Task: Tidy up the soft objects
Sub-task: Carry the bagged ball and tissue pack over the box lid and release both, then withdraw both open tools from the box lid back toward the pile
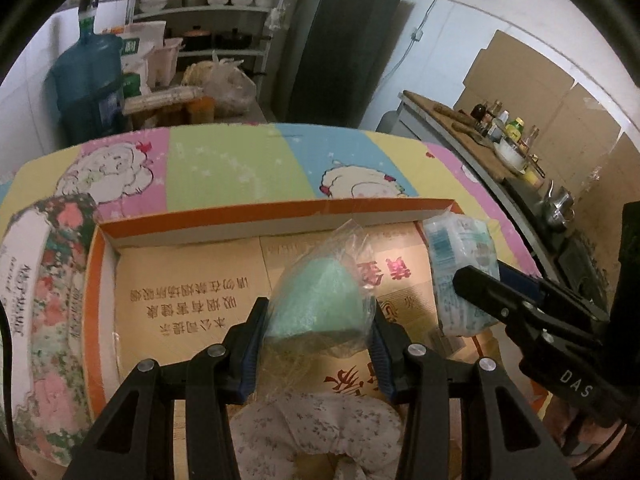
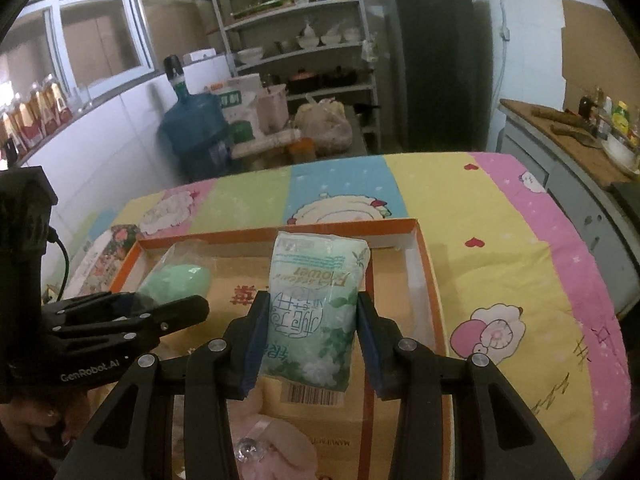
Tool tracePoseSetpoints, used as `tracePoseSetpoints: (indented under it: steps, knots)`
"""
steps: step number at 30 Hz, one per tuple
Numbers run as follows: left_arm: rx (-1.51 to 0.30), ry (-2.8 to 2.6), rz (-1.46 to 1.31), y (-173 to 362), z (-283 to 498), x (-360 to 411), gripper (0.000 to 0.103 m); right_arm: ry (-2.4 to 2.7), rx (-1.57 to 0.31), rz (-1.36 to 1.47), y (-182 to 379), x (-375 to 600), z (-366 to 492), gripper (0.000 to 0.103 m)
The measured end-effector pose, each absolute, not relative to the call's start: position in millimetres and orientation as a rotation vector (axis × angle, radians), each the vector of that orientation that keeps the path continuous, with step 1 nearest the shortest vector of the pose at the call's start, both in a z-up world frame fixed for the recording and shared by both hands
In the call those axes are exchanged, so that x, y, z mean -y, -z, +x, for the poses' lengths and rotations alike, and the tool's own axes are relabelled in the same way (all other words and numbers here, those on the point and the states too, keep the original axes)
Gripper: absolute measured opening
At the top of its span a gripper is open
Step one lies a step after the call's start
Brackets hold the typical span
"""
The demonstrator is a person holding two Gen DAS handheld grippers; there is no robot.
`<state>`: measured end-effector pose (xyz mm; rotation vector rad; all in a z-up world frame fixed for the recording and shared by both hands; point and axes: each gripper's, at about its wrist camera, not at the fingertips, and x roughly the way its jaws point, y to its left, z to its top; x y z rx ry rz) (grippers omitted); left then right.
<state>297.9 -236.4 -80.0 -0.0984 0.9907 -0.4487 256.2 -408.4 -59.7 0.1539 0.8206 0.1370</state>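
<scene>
Left wrist view: your left tool [image 1: 316, 320] clamps the bagged green sponge [image 1: 316, 300] over the orange-rimmed cardboard tray [image 1: 276, 216]; your right tool [image 2: 310, 320] clamps the tissue pack [image 2: 316, 300] alongside. Placing step; next, lower both, then release.

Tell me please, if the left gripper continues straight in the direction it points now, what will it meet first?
Probably the cardboard floor of the orange-rimmed box. The left gripper, shut on the bagged green sponge, points down into it; depth is unclear.
</scene>
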Motion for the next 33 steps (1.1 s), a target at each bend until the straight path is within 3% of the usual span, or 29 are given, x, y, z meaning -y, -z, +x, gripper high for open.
tracePoseSetpoints:
  steps: [8,14,18,24,33]
  knots:
    - [-1.023,0.473,-0.127,87.8,301.7,237.6,0.047,-0.129,-0.870,0.145,72.0,405.7,261.2,0.043]
    - [-1.024,0.479,-0.139,86.7,302.0,237.4,0.058,-0.131,-0.887,0.151,76.4,405.5,263.1,0.046]
    - [-1.006,0.464,-0.145,84.6,300.3,236.5,0.073,-0.129,-0.890,0.152,76.6,405.2,262.9,0.048]
    - [-0.948,0.446,-0.159,75.0,295.2,231.0,0.081,-0.129,-0.883,0.156,75.5,405.0,261.4,0.055]
    - [-0.882,0.445,-0.148,57.5,285.1,228.7,0.082,-0.119,-0.855,0.156,65.7,404.7,253.3,0.057]
